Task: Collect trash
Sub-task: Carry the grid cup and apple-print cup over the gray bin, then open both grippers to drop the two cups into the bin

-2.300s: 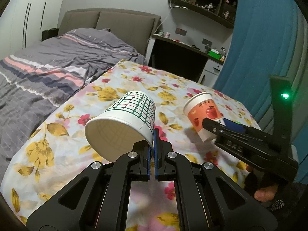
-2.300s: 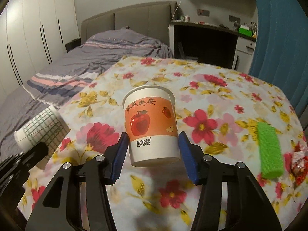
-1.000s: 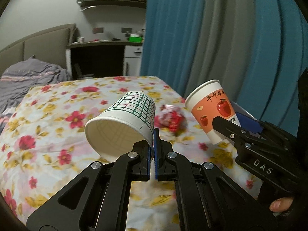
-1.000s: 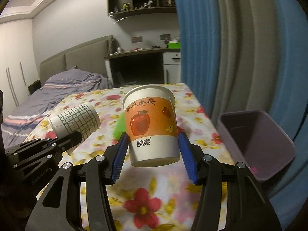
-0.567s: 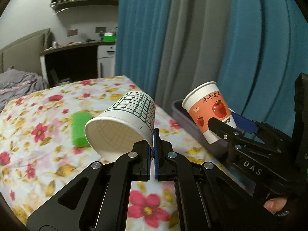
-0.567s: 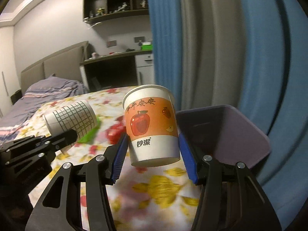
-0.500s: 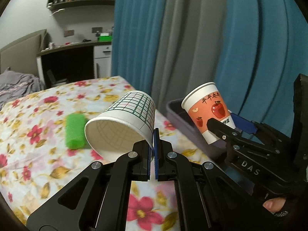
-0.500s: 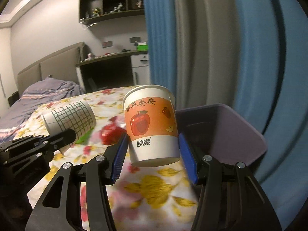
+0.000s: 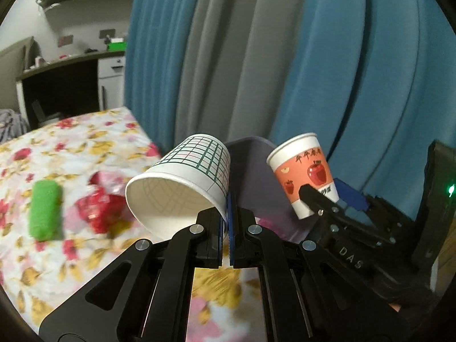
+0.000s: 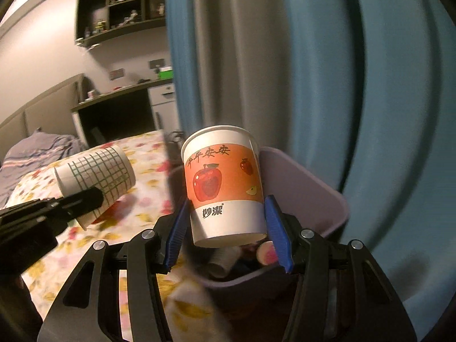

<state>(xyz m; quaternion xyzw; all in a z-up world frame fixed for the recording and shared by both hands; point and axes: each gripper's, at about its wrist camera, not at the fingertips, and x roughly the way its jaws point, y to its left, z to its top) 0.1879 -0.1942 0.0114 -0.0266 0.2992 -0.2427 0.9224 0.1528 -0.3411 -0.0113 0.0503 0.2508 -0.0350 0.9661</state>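
Nearby, green sponge beside red wrapper on floral cloth.

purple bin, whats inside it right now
Inside the purple bin, a pale crumpled cup-like piece and a round pinkish item show. The apple cup held over it covers the rest of the inside.

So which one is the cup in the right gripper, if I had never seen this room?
Find the blue curtain, then the purple bin below it beside the flowered bed. The cup hangs over the bin, upright in the right gripper. It bears an orange band with red apples; the other cup is green-checked and lies sideways.
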